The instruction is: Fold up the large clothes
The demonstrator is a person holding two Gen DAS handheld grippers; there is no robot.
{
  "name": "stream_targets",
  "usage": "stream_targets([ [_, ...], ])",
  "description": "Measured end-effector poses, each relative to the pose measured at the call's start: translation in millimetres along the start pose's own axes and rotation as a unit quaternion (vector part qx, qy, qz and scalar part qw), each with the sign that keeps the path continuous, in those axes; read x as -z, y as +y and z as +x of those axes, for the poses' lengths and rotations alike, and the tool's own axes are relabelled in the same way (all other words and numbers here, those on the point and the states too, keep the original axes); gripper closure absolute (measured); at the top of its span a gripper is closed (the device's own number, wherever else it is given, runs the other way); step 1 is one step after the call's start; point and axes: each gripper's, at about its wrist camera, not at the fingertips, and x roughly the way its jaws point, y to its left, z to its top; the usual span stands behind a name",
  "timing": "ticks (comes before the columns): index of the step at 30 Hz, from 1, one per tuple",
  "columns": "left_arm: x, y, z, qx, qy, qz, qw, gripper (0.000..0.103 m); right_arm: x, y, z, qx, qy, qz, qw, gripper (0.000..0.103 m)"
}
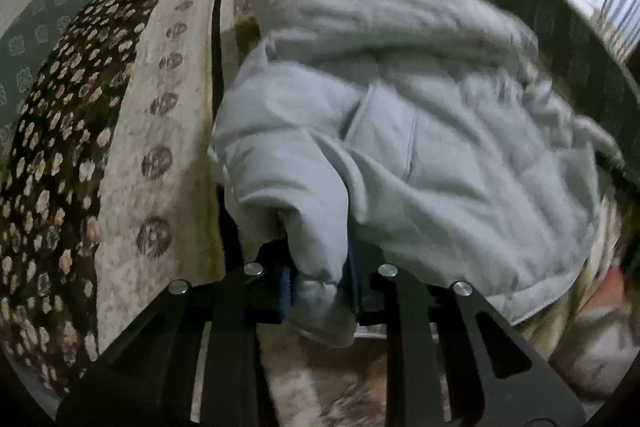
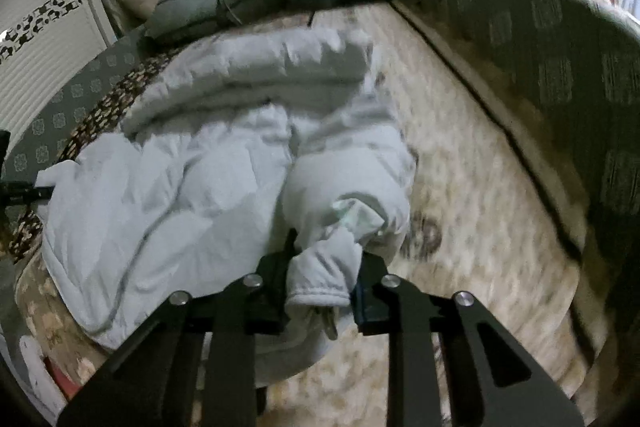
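- The left gripper (image 1: 320, 283) is clenched on a bunched fold of the pale grey jacket (image 1: 420, 131), cloth filling the narrow gap between its jaws.
- The right gripper (image 2: 320, 291) pinches the jacket's cuffed sleeve end (image 2: 320, 283) likewise.
- The jacket lies crumpled on the floral bedspread (image 1: 168, 131), below the grey pillows (image 2: 224, 3).

both wrist views: close, forward | shared: jacket (image 1: 420, 131) (image 2: 208, 163)
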Motion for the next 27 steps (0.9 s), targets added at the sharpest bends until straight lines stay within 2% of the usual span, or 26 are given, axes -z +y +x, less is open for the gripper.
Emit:
stream_targets([
  [2,-13,1,-5,0.015,-0.012,-0.022,0.9996,0.084,-17,4,-3,-0.001,-0.009,-0.003,1.000,0.081],
  [7,-43,-2,-1,0.020,-0.016,-0.050,0.9984,0.085,-64,17,3,-0.003,-0.022,0.003,1.000,0.082],
  [12,-93,5,-4,0.051,-0.046,-0.092,0.9934,0.086,-119,26,12,0.007,-0.041,0.009,0.999,0.083],
  [17,-133,26,-2,0.076,-0.077,-0.135,0.9848,0.087,-174,3,30,0.026,-0.058,0.058,0.996,0.083],
  [21,-170,31,18,0.065,-0.078,-0.151,0.9833,0.087,-208,-18,59,0.046,-0.053,0.088,0.994,0.083],
  [27,-243,53,56,0.043,-0.082,-0.185,0.9784,0.087,-247,-48,129,0.081,-0.011,0.156,0.984,0.084],
])
